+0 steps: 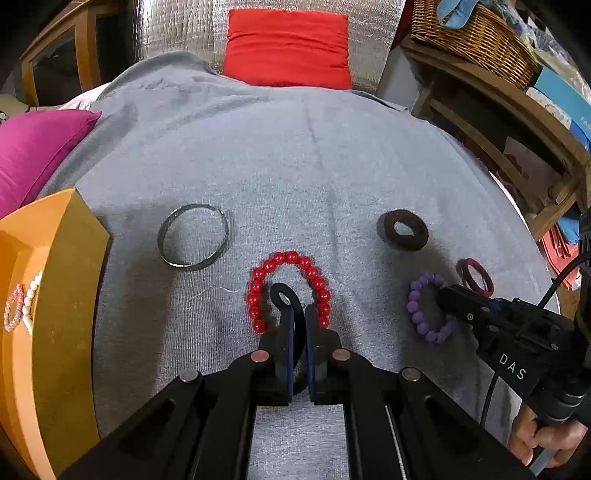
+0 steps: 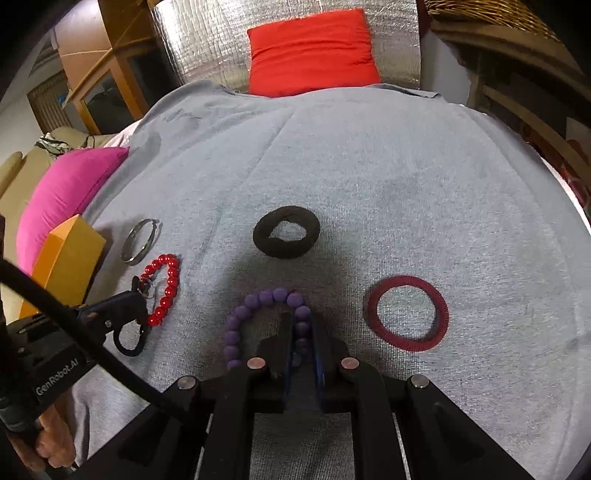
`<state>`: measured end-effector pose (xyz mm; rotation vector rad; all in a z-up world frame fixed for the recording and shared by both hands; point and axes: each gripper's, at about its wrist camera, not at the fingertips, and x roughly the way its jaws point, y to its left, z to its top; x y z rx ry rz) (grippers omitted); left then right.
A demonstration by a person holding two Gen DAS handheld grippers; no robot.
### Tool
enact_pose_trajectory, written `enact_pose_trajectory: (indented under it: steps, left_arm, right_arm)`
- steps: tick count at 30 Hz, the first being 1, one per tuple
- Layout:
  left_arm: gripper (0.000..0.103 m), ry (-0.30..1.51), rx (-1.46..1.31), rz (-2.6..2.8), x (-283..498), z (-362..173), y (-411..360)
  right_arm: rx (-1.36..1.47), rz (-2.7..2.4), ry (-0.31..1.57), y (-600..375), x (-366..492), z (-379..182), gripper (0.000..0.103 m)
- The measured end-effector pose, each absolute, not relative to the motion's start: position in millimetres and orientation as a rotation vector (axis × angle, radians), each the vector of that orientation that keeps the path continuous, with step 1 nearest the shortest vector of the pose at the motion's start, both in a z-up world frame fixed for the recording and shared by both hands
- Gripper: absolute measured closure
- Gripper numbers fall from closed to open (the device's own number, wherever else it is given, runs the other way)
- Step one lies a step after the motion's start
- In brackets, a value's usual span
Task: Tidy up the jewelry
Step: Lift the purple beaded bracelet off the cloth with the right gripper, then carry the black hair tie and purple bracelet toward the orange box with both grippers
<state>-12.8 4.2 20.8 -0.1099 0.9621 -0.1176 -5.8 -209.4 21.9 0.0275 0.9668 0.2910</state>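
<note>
At the far left stood the open orange box (image 1: 70, 266), with a pink beaded bracelet (image 1: 13, 306) and a strand of cream pearl beads (image 1: 31, 299) lying inside it against its wall. Behind the box a magenta cushion (image 2: 66, 192) leaned on the edge of the grey knitted cloth (image 1: 295, 166) that covered the table. Just right of the box a thin silver metal bangle (image 1: 192, 237) lay flat on the cloth. Next came the red glossy bead bracelet (image 1: 290, 290), and my left gripper (image 1: 299, 314) sat over its near side with the 2 fingers drawn almost together, pinching a black keyring-style loop (image 1: 282, 295) that lay inside the red circle; in the right wrist view a black loop (image 2: 129, 341) also hung below that gripper's tip, and I could not tell exactly what piece it belonged to. Further right, and further back, a black fabric scrunchie (image 2: 286, 231) rested alone on the cloth. In front of it lay the purple matte bead bracelet (image 2: 266, 321), and my right gripper (image 2: 301, 332) was closed narrowly on the right side of its ring, with several purple beads showing between the fingers. Near the right of that, a dark red ribbed hair tie (image 2: 408, 313) lay flat, apart from the beads. Behind everything, a red cushion (image 2: 312, 51) stood against a silver quilted backing (image 1: 177, 26), and a wicker basket (image 1: 476, 37) sat on a wooden shelf (image 1: 498, 122) at the far right.
</note>
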Motion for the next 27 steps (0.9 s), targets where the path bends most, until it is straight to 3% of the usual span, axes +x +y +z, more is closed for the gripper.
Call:
enact_pose_trajectory:
  steps: [27]
  left_arm:
    - [0.098,0.829,-0.102,-0.096,-69.8,66.0,8.7]
  right_arm:
    - [0.091,0.403,0.789,-203.2,-41.1,67.9,0.092]
